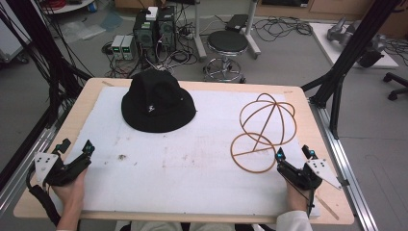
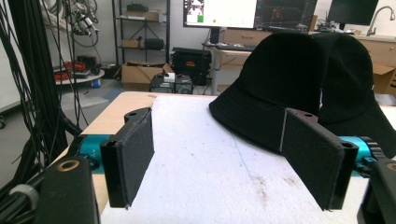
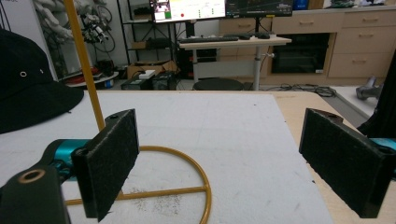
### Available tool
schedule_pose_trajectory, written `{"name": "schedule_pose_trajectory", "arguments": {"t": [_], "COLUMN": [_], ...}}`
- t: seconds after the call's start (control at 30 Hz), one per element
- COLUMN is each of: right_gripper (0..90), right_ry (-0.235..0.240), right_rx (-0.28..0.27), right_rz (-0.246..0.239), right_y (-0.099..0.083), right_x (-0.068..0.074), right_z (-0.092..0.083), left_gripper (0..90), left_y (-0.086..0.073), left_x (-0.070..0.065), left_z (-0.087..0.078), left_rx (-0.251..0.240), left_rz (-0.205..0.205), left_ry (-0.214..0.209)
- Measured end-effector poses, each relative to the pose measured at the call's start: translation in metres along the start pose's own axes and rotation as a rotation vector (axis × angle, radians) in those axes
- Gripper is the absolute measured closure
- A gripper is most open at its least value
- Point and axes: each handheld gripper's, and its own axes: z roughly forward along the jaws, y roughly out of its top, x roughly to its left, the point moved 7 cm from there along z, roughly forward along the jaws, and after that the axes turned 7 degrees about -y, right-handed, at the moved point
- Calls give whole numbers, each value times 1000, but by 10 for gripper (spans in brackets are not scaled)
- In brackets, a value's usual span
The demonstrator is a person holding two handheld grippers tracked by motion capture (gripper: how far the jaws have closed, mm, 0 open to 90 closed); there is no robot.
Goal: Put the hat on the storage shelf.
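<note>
A black bucket hat point(image 1: 158, 102) lies on the white mat point(image 1: 192, 159) at the back left; in the left gripper view the hat point(image 2: 299, 88) sits ahead and to the right. A tan wire hat stand point(image 1: 264, 130) with a ring base and a ball-shaped cage stands at the right; its ring base point(image 3: 187, 186) and upright rod show in the right gripper view. My left gripper point(image 1: 75, 147) rests at the mat's front left, jaws open and empty. At the front right, just beside the stand's ring, my right gripper point(image 1: 293, 153) is open with nothing between its pads.
The wooden table point(image 1: 308, 103) edges the mat on all sides. Black frame posts point(image 1: 337, 96) stand at both table sides. Behind the table are a stool point(image 1: 226, 45), computers and loose cables on the floor.
</note>
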Motion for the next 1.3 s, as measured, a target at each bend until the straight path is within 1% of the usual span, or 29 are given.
{"name": "schedule_pose_trajectory", "arguments": {"t": [0.1, 0.13, 0.27, 0.43, 0.47, 0.63, 0.73, 0.83, 1.1, 1.3], "right_gripper": [113, 113, 113, 113, 113, 114, 113, 113, 113, 113], "right_ry": [-3, -8, -7, -6, -9, 4, 10, 8, 11, 9], "right_rx": [-3, -14, -15, -18, -20, -9, -2, -8, 0, -5], "right_rz": [-2, 3, 11, 12, 6, 15, 11, 8, 12, 11], "right_y": [1, 2, 2, 2, 3, 2, 1, 1, 1, 1], "right_x": [0, 0, -1, 0, -1, 0, 1, 1, 1, 1], "right_z": [-1, -2, -3, -3, -3, -3, -2, -2, -2, -2], "left_gripper": [260, 261, 260, 260, 261, 260, 255, 254, 254, 257], "left_y": [0, 0, 0, 0, 0, 0, -1, -1, -2, 1], "left_x": [0, 0, 0, 0, 0, 0, 0, 0, 0, 0], "left_z": [0, 0, 1, 1, 0, 1, 1, 1, 1, 1], "left_rx": [0, -1, 0, 1, -1, 3, 13, 11, 18, 28], "left_rz": [-1, -2, -4, -4, -4, -6, -15, -15, -14, -39], "left_ry": [0, -2, -3, -3, -2, -4, -8, -8, -8, -15]}}
